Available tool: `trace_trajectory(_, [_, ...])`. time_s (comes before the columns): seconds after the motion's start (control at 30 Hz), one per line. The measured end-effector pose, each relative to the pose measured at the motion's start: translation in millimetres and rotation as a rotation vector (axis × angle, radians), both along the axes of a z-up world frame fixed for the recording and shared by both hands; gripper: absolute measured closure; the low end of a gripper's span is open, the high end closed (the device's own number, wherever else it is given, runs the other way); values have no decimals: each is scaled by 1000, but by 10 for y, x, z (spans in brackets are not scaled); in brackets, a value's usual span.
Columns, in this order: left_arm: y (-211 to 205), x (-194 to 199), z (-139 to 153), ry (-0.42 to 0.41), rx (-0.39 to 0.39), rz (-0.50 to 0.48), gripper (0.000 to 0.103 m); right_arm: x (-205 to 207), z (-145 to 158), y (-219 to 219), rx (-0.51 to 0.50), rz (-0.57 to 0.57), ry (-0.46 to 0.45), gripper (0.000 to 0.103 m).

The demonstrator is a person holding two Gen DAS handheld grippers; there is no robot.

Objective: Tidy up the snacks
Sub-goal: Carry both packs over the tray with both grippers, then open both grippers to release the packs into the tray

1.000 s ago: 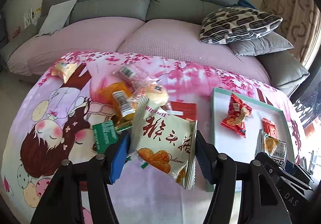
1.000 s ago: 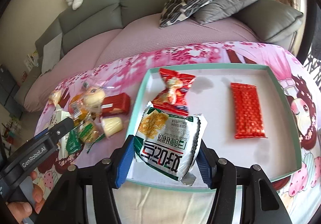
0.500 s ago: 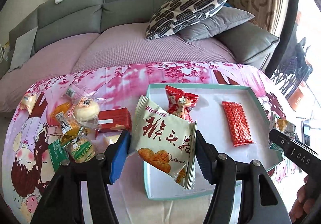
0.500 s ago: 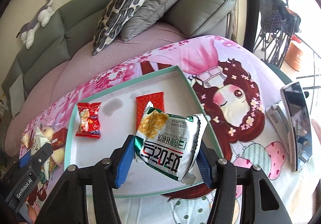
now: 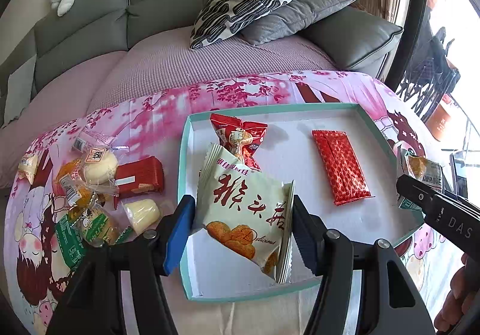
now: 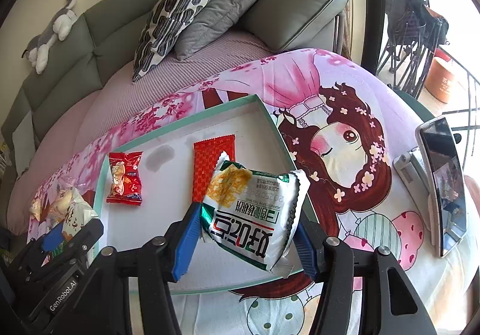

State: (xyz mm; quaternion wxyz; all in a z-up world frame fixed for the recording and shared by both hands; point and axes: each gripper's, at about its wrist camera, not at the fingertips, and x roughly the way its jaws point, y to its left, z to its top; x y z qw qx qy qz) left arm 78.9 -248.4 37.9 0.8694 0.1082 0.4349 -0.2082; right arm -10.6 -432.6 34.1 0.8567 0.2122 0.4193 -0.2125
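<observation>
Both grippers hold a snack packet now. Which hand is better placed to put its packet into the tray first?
Left, probably. The left gripper holds its white packet over the tray floor, well inside the rim. The right gripper's green-edged packet hangs over the tray's near right corner, partly past the edge.

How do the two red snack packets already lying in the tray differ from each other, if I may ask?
The flat red packet is a long, smooth rectangle with a fine repeating pattern; the puffy red packet is crumpled, pinched at the ends, and printed with a picture. Both rest in the teal tray, apart from each other.
</observation>
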Motion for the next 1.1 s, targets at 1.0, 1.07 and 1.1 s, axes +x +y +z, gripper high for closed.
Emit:
trace_trajectory(1.0, [-123, 131, -467, 138, 54, -9, 35, 240, -393, -3, 18, 27, 162, 40])
trace_trajectory(1.07, [-135, 128, -470, 142, 54, -18, 32, 241, -397, -5, 20, 26, 163, 40])
trace_trajectory(1.1, [-138, 127, -473, 144, 49, -21, 27, 241, -403, -12, 24, 25, 163, 40])
